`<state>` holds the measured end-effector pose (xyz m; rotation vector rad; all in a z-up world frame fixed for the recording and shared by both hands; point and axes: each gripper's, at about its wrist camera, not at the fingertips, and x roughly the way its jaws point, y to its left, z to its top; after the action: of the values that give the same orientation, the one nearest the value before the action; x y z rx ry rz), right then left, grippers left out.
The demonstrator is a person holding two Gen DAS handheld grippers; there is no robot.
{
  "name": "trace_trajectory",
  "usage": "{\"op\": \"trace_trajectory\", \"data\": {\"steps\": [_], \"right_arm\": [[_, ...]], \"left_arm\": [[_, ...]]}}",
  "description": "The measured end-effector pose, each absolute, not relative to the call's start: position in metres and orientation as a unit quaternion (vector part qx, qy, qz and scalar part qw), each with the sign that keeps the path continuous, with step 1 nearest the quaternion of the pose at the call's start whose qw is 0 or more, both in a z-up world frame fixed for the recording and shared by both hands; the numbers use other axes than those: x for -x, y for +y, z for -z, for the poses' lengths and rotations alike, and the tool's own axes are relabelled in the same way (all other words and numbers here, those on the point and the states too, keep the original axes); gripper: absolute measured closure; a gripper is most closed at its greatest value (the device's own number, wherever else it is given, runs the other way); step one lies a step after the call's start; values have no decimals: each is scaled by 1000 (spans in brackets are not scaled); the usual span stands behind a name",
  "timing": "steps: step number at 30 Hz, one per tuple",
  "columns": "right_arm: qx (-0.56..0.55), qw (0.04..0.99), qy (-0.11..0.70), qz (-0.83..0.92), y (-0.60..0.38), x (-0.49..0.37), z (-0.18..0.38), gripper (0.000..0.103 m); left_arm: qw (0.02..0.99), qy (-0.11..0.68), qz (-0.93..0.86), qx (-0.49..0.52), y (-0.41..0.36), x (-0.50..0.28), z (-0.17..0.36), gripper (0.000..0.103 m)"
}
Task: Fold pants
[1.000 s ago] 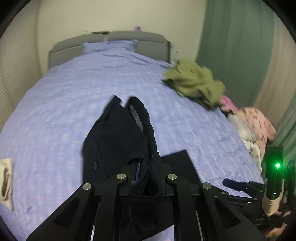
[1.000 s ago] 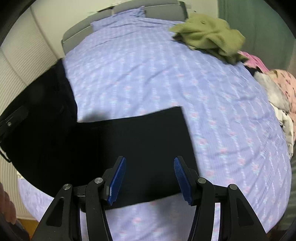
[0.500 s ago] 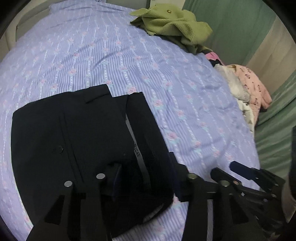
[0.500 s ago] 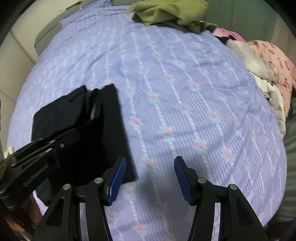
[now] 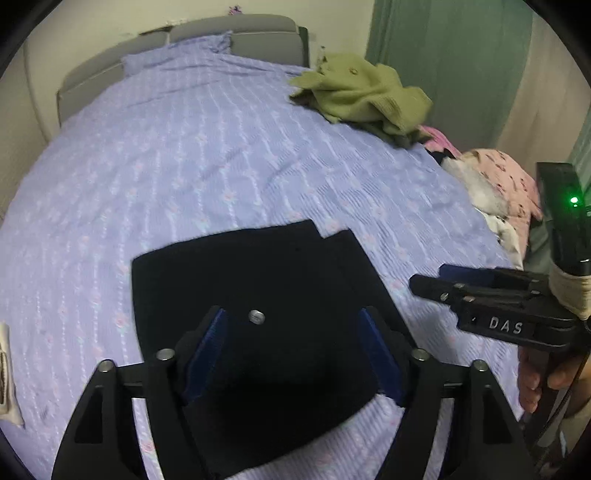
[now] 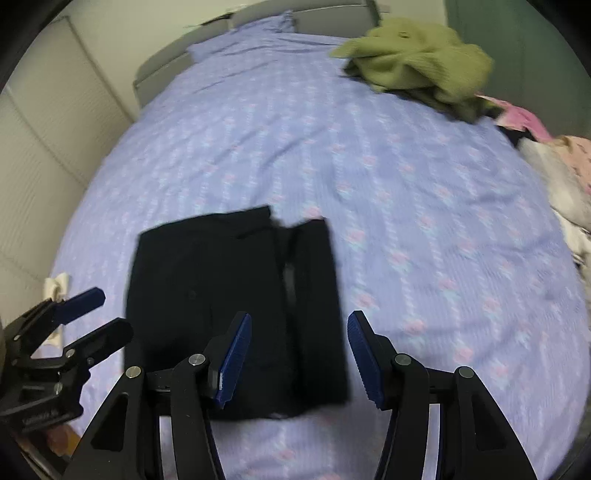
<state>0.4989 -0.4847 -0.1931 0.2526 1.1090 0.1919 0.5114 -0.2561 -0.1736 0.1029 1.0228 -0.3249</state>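
Observation:
The black pants (image 5: 258,295) lie folded into a flat rectangle on the lilac bedsheet (image 5: 184,147), near the bed's front edge; they also show in the right wrist view (image 6: 229,302). My left gripper (image 5: 295,350) is open and empty, hovering over the near part of the pants. My right gripper (image 6: 299,354) is open and empty above the right near corner of the pants. The right gripper also shows at the right in the left wrist view (image 5: 461,280). The left gripper also shows at the lower left in the right wrist view (image 6: 92,314).
A green sweater (image 5: 362,96) lies in a heap at the far right of the bed. Pink and white clothes (image 5: 495,184) are piled along the right edge. A grey headboard (image 5: 236,33) stands at the far end. A small cream item (image 6: 55,288) lies at the left edge.
The left gripper has opened and let go of the pants, which now lie flat and folded on the bed. Both grippers have drawn back above the pants.

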Motion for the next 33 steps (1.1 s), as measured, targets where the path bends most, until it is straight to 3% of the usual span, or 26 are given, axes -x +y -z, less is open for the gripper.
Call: {"op": "trace_trajectory", "data": {"steps": [10, 16, 17, 18, 25, 33], "right_arm": [[-132, 794, 580, -124, -453, -547, 260, 49], [-156, 769, 610, -115, -452, -564, 295, 57], [-162, 764, 614, -116, -451, -564, 299, 66], [-163, 759, 621, -112, -449, -563, 303, 67], [-180, 789, 568, -148, -443, -541, 259, 76], [-168, 755, 613, -160, -433, -570, 296, 77]], "left_arm": [[834, 543, 88, -37, -230, -545, 230, 27], [825, 561, 60, -18, -209, -546, 243, 27], [824, 563, 55, -15, -205, -546, 245, 27], [824, 564, 50, -13, -201, -546, 246, 27], [824, 565, 39, -9, -193, -547, 250, 27], [824, 565, 35, -16, -196, -547, 249, 27]]}}
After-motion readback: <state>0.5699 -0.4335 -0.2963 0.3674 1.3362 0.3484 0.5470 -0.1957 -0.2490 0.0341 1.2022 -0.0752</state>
